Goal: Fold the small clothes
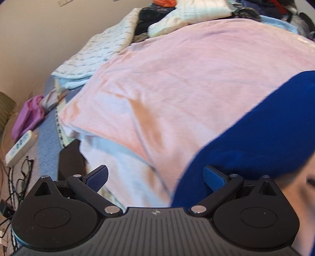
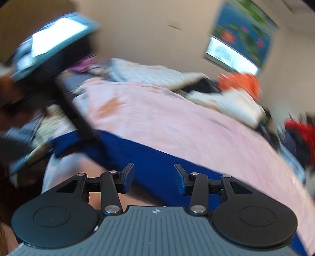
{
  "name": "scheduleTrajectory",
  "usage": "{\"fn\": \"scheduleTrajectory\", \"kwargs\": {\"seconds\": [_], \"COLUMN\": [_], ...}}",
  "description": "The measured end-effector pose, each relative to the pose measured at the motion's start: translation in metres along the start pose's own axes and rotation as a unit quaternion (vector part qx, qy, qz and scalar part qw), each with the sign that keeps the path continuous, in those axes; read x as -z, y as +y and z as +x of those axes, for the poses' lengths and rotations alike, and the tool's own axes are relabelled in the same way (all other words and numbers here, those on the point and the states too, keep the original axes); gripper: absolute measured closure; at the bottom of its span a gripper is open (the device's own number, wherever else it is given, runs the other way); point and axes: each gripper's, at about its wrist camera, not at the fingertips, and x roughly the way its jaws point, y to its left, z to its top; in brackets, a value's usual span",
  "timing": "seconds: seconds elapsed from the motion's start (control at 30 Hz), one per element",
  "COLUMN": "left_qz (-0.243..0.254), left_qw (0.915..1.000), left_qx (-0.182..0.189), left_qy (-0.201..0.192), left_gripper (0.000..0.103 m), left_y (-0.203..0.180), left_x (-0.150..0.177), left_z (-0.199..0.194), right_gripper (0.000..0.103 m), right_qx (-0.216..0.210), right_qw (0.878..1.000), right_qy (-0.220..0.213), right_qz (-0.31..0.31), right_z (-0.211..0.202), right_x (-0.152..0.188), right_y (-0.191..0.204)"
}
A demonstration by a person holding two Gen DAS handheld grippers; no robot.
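Blue cloth (image 1: 246, 141) lies on a pink sheet (image 1: 177, 78) that covers the bed, just ahead of both tools. In the left wrist view it spreads from the right fingertip outward to the right edge, its near part brushing past the right finger (image 1: 213, 177), though whether it touches is unclear. The left hand-held gripper (image 1: 155, 177) stands released, jaws spread wide with only pink sheet and pale fabric showing between them. Beyond it to the left, a quilted white blanket (image 1: 94, 53) runs along the wall, with a purple garment (image 1: 29, 116) and a white remote (image 1: 18, 147) lower on the left. Farther ahead sits a heap of mixed clothes (image 1: 187, 11).

The right wrist view is heavily blurred. The right hand-held gripper (image 2: 154, 181) is partly parted, nothing between the fingers, and the blue cloth (image 2: 157, 157) stretches as a band directly in front of and under them. An orange garment (image 2: 240, 82) lies ahead to the right, a bright poster (image 2: 244, 33) on the wall above it.
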Motion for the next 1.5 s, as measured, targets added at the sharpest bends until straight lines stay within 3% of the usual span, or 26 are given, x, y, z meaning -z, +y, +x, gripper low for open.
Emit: {"fn": "scheduleTrajectory", "kwargs": {"seconds": [0.07, 0.2, 0.4, 0.6, 0.67, 0.7, 0.73, 0.87, 0.93, 1.0, 1.03, 1.1, 1.2, 1.27, 1.33, 1.5], "left_qz": [0.002, -0.029, -0.069, -0.074, -0.072, -0.071, -0.071, -0.084, -0.094, -0.101, -0.100, -0.091, -0.058, -0.022, 0.015, 0.105], "left_qw": [0.9997, 0.9994, 0.9973, 0.9969, 0.9970, 0.9970, 0.9969, 0.9949, 0.9930, 0.9908, 0.9898, 0.9889, 0.9868, 0.9855, 0.9821, 0.9649], "left_qx": [-0.023, -0.020, -0.016, -0.002, 0.003, 0.006, 0.010, 0.031, 0.046, 0.065, 0.073, 0.088, 0.120, 0.138, 0.158, 0.211], "left_qy": [0.007, -0.005, -0.020, -0.027, -0.030, -0.031, -0.033, -0.045, -0.054, -0.064, -0.070, -0.078, -0.091, -0.097, -0.102, -0.117], "left_gripper": [0.000, 0.000, 0.000, 0.000, 0.000, 0.000, 0.000, 0.000, 0.000, 0.000, 0.000, 0.000, 0.000, 0.000, 0.000, 0.000], "left_y": [0.007, 0.024, 0.045, 0.046, 0.043, 0.041, 0.040, 0.034, 0.029, 0.022, 0.017, 0.002, -0.030, -0.058, -0.087, -0.155], "left_x": [0.001, -0.005, -0.019, -0.021, -0.021, -0.021, -0.021, -0.028, -0.033, -0.040, -0.043, -0.049, -0.054, -0.055, -0.052, -0.036], "left_z": [0.007, 0.003, -0.004, -0.009, -0.011, -0.013, -0.015, -0.027, -0.033, -0.040, -0.044, -0.050, -0.061, -0.068, -0.073, -0.087], "right_gripper": [0.055, 0.055, 0.057, 0.058, 0.072, 0.088, 0.096, 0.098, 0.098, 0.098, 0.098, 0.098, 0.096, 0.095, 0.094, 0.094], "right_qx": [-0.007, -0.009, -0.022, -0.022, -0.038, -0.045, -0.049, -0.062, -0.058, -0.049, -0.043, -0.029, 0.009, 0.031, 0.054, 0.103], "right_qw": [0.998, 0.992, 0.986, 0.981, 0.985, 0.988, 0.990, 0.998, 0.992, 0.974, 0.960, 0.921, 0.851, 0.808, 0.776, 0.721], "right_qy": [0.012, 0.036, 0.013, -0.012, -0.004, -0.001, -0.002, -0.012, -0.021, -0.037, -0.049, -0.083, -0.125, -0.147, -0.158, -0.154], "right_qz": [-0.059, -0.123, -0.166, -0.191, -0.170, -0.150, -0.129, 0.016, 0.113, 0.217, 0.273, 0.380, 0.509, 0.569, 0.608, 0.668], "right_z": [0.009, 0.029, 0.043, 0.062, 0.067, 0.068, 0.066, 0.052, 0.042, 0.026, 0.016, -0.009, -0.054, -0.083, -0.103, -0.124], "right_x": [-0.009, -0.014, -0.030, -0.038, -0.042, -0.044, -0.045, -0.045, -0.036, -0.021, -0.009, 0.020, 0.071, 0.107, 0.141, 0.205], "right_y": [0.026, 0.054, 0.073, 0.085, 0.083, 0.080, 0.075, 0.029, -0.006, -0.048, -0.073, -0.116, -0.169, -0.191, -0.196, -0.180]}}
